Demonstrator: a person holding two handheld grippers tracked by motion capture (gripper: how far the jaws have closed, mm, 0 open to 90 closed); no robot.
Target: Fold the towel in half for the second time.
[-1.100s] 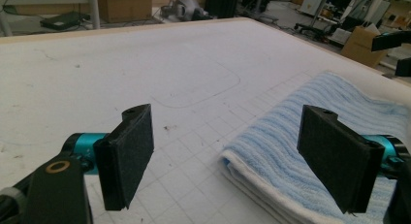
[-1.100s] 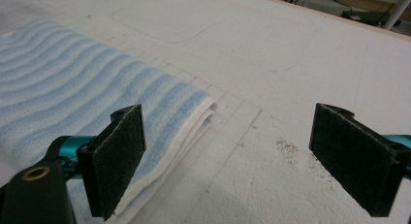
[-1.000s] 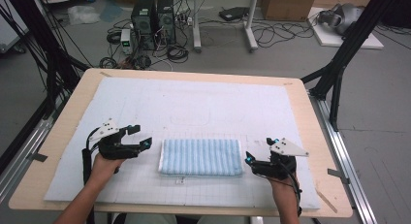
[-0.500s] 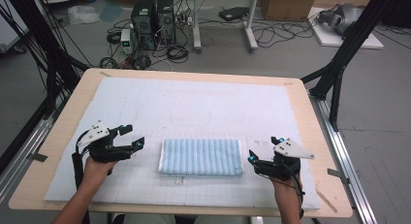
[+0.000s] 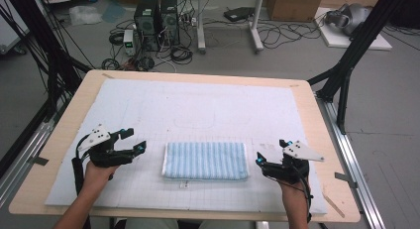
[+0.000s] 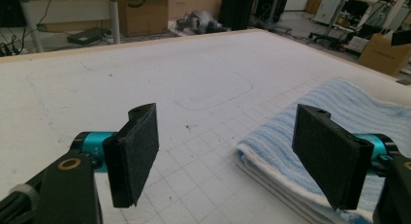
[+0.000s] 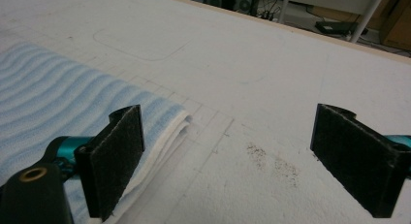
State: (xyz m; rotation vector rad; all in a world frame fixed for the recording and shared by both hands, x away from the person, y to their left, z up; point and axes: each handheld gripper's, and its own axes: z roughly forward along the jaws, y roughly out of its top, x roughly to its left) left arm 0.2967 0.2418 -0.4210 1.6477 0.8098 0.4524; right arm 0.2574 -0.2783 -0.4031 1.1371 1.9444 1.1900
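Observation:
A folded blue-and-white striped towel (image 5: 205, 160) lies flat on the white gridded mat (image 5: 208, 105), near the table's front middle. My left gripper (image 5: 134, 140) hovers just left of the towel, open with nothing between its pads. In the left gripper view the towel's folded edge (image 6: 339, 117) sits to the right, beyond the open left gripper (image 6: 232, 156). My right gripper (image 5: 271, 150) is just right of the towel, also open and holding nothing. The right gripper view has the towel's corner (image 7: 63, 103) behind the left pad of the right gripper (image 7: 237, 156).
The mat covers a wooden table (image 5: 84, 90). A faint drawn outline (image 5: 195, 121) marks the mat beyond the towel. Dark specks (image 7: 271, 161) dot the mat by the right gripper. Computers (image 5: 156, 13) and cables lie on the floor past the far edge.
Both grippers have drifted slightly outward from the towel, the left one to the left and the right one to the right. The towel has not moved.

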